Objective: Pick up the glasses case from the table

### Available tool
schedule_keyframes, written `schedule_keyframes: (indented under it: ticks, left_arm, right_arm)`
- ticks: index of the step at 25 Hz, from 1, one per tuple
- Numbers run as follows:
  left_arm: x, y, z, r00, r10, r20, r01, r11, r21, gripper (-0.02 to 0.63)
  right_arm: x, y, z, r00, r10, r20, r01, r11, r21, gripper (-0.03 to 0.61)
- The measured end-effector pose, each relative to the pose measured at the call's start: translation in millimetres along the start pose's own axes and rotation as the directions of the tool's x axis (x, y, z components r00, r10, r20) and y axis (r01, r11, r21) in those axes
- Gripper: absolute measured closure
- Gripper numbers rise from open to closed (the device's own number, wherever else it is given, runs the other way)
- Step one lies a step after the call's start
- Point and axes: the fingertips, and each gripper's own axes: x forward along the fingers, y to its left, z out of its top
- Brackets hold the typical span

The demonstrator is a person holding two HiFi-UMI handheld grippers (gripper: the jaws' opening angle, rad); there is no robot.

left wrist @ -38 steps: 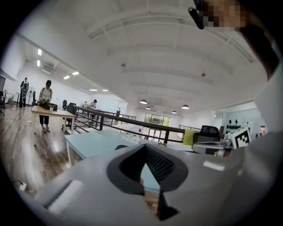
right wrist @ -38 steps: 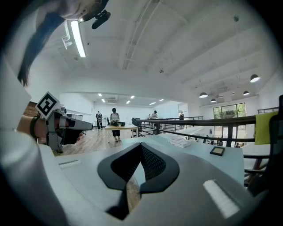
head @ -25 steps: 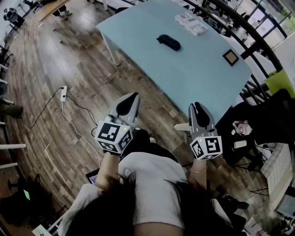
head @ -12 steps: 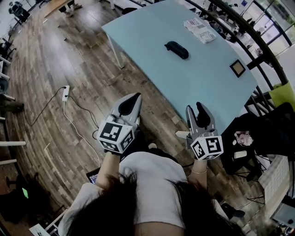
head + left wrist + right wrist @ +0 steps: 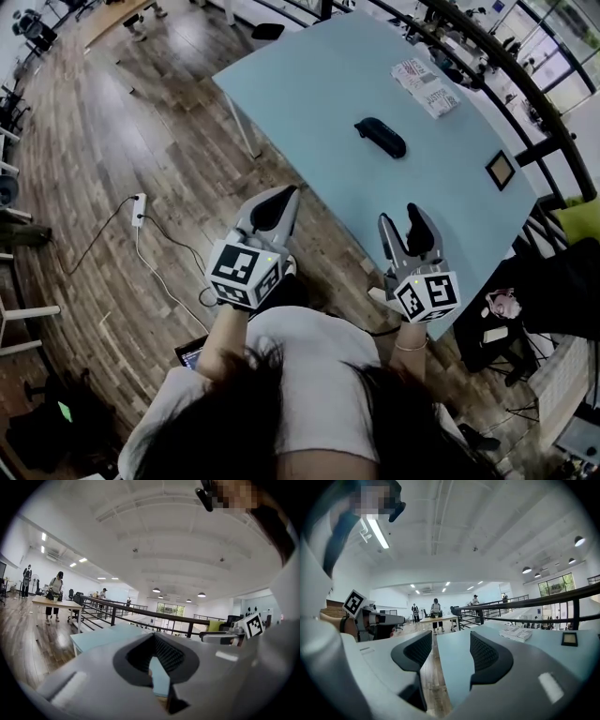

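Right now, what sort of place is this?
Probably an open-plan office or lab, maybe on a mezzanine: wood floor, a light blue table beside a black railing, and people at a desk farther off.

- Table (image 5: 319,84): light blue top, white legs, standing on a wood-plank floor (image 5: 112,131).
- Glasses case (image 5: 381,137): dark, oblong, lying near mid-table.
- Stack of printed papers (image 5: 425,86): toward the far edge.
- Small square dark-framed item (image 5: 500,170): flat, near the right-hand edge, well apart from the case.
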Motion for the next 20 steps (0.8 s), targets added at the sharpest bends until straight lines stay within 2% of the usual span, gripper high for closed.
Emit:
schedule_keyframes:
  ticks: [10,15,20]
  left_arm:
    - [31,90,12,1.000,-0.018,-0.015,0.018,1.000,0.018,0.557]
    - [29,121,9,0.999,-0.020,-0.029,0.020,1.000,0.016,0.557]
    - [32,133,3,0.999,-0.024,-0.032,0.023,0.999,-0.025,0.557]
  right_arm:
    - [95,13,-7,0.999,-0.005,-0.035,0.005,1.000,0.015,0.327]
    - [117,25,-8,0.998,-0.022,-0.052,0.022,1.000,0.000,0.314]
    - [127,23,-7,0.996,-0.045,-0.077,0.044,0.999,-0.021,0.308]
